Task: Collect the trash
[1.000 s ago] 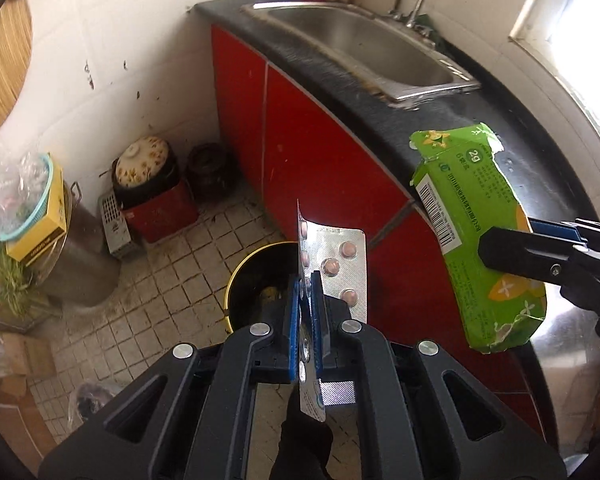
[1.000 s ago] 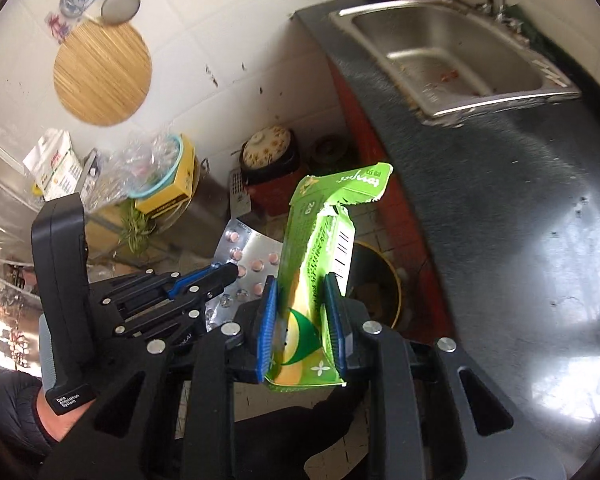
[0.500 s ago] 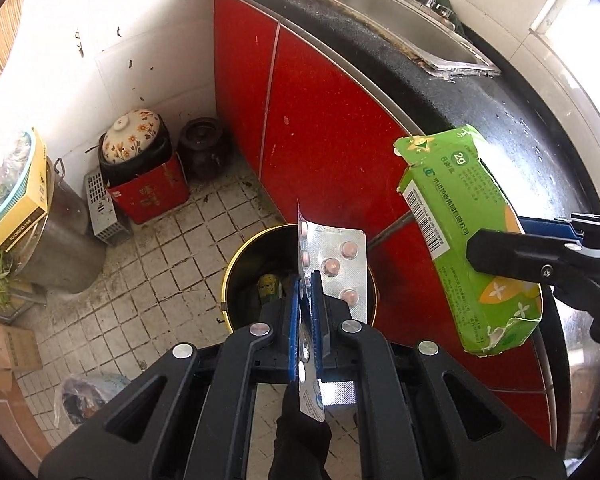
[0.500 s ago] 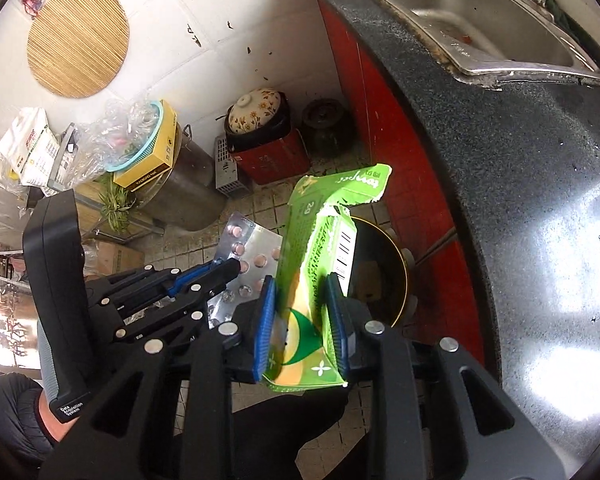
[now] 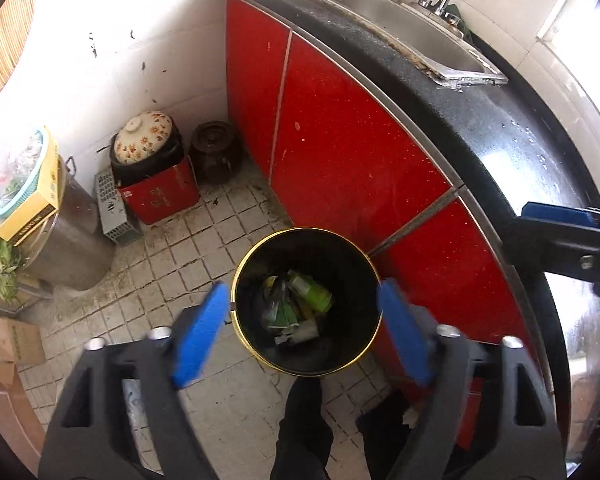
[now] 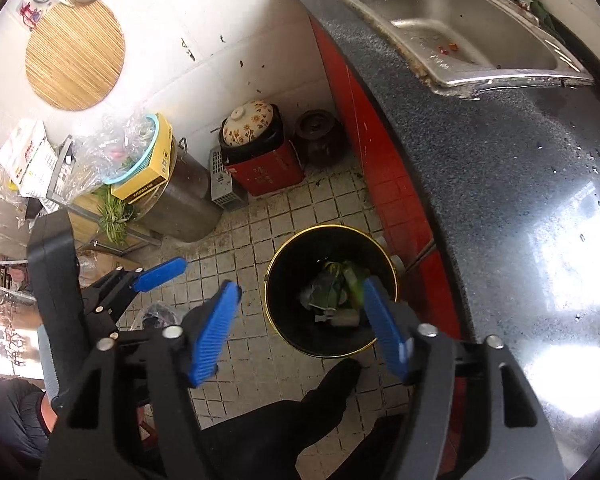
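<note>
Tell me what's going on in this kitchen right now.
A person is collecting trash with hand-held tongs. Both the left tongs and the right tongs hang over the black bin on the tiled floor beside the red cabinet. Their jaws are opening, with nothing between them. Inside the bin lies a heap of rubbish, including a green packet.

We see our left gripper [image 5: 300,336]: black plastic frame w/ triangular cut-outs, silver screw heads, ribbed bright-blue pads [image 5: 198,336]. Our right gripper [image 6: 300,336] is built the same, black frame, blue pads, silver screws. We wear black sleeves [image 6: 4,416] & dark trousers [image 5: 302,428].
</note>
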